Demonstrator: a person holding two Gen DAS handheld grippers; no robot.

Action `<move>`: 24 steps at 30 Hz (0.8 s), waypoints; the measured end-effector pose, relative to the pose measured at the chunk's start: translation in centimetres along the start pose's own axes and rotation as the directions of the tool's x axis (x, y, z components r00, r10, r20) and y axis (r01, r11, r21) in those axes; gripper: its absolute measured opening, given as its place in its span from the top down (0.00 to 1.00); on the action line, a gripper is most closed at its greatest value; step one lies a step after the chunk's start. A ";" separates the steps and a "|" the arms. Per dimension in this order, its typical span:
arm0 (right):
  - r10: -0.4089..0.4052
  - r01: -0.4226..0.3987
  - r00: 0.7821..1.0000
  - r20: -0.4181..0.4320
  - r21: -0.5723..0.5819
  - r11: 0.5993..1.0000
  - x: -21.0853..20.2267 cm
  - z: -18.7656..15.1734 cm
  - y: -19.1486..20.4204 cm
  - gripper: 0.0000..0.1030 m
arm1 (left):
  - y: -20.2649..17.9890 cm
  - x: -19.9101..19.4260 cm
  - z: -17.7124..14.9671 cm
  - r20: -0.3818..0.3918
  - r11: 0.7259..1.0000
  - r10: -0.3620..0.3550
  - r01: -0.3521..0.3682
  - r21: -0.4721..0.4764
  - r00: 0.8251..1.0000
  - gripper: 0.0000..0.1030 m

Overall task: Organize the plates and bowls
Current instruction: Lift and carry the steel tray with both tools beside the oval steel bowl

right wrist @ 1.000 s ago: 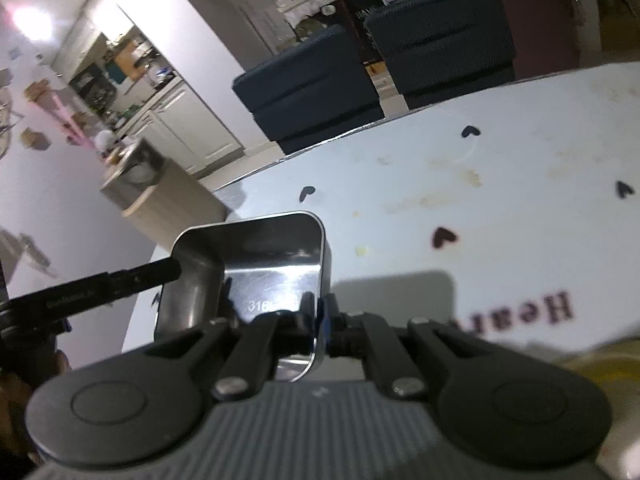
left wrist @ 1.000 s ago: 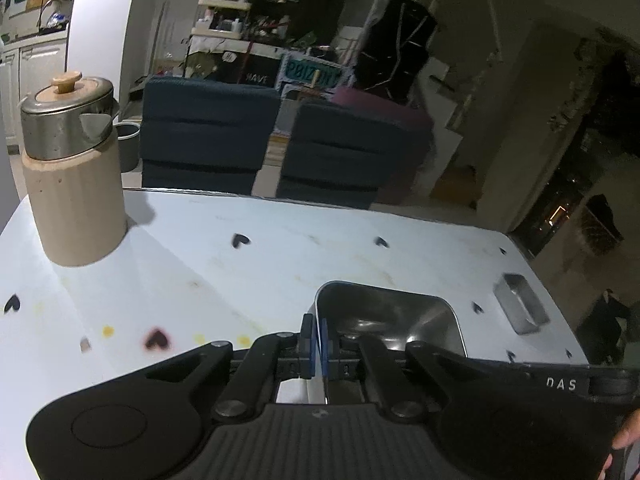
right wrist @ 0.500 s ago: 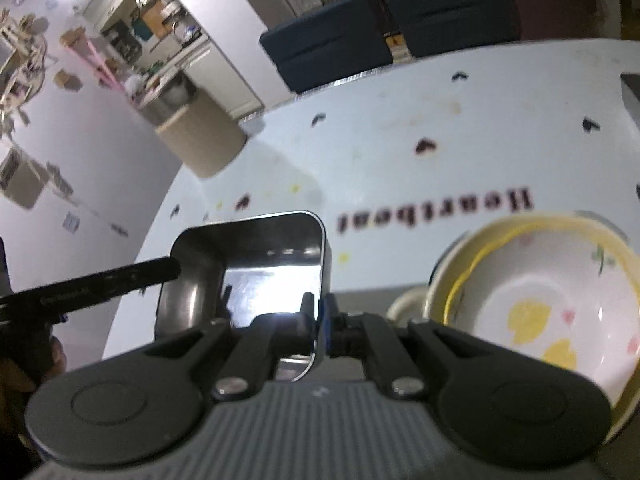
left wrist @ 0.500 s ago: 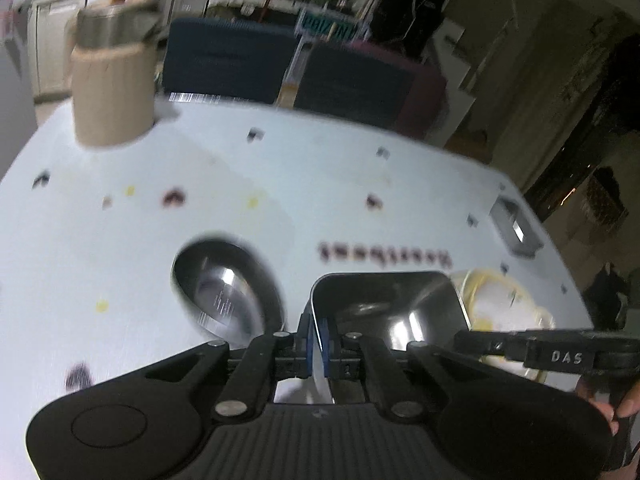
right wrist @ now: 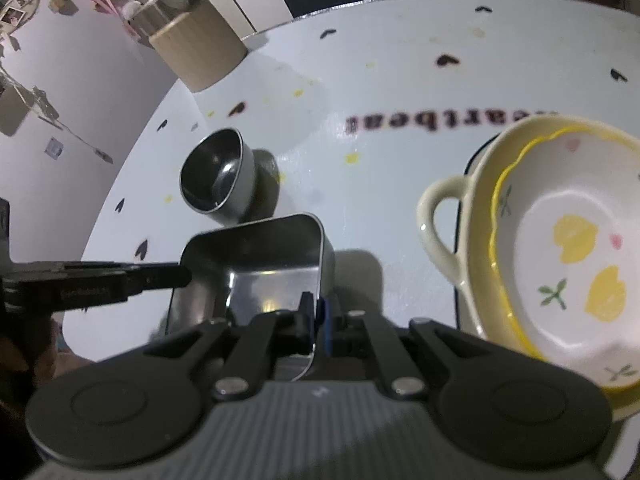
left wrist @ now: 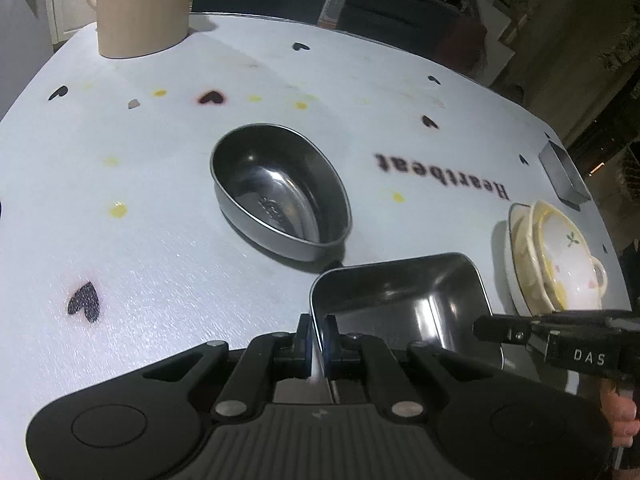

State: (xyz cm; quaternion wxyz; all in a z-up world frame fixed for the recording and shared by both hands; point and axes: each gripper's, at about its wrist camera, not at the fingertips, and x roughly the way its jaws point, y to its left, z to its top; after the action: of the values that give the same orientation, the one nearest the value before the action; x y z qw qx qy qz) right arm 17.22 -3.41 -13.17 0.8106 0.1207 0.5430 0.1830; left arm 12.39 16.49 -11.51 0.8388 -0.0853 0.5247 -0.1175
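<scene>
A rectangular steel tray [left wrist: 400, 292] [right wrist: 256, 256] hangs just above the white table [left wrist: 160, 240], held from both sides. My left gripper [left wrist: 316, 334] is shut on its left rim. My right gripper [right wrist: 318, 318] is shut on the opposite rim, and one of its fingers [left wrist: 500, 328] shows at the tray's right edge. An empty oval steel bowl [left wrist: 280, 196] [right wrist: 216, 176] sits on the table just beyond the tray. To the right stand stacked cream ceramic bowls [left wrist: 560, 256] [right wrist: 560, 240] with yellow rims and a handle.
A beige canister [left wrist: 140, 4] [right wrist: 196, 48] stands at the table's far left. A small rectangular steel tin [left wrist: 564, 176] lies near the far right edge. Dark chairs [left wrist: 400, 16] stand behind the table. A hand [left wrist: 620, 416] grips the right tool at the lower right.
Both grippers have come down and tipped toward the table with the tray between them. The oval bowl and the ceramic stack have come into view, and the canister has slid to the top edge.
</scene>
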 end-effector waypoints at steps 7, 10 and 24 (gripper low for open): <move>0.002 -0.002 1.000 0.002 0.019 1.000 1.8 1.1 0.5 0.94 | 0.6 0.6 1.4 0.037 1.000 0.028 -0.027 -0.015 0.999 0.96; 0.007 -0.007 1.000 0.006 0.021 1.000 1.9 1.2 0.5 0.94 | 0.8 0.9 1.9 0.050 0.999 0.040 -0.039 -0.020 0.998 0.96; 0.004 -0.005 0.999 0.039 0.035 0.999 1.9 1.7 0.4 0.94 | 1.2 1.1 2.2 0.061 0.999 0.031 -0.029 -0.020 0.998 0.96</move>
State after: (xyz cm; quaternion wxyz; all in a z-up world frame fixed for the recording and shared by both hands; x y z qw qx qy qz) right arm 19.33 -2.21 -13.96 0.8185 0.1396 0.5298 0.1729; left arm 14.99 17.35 -11.79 0.8552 -0.0890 0.5012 -0.0971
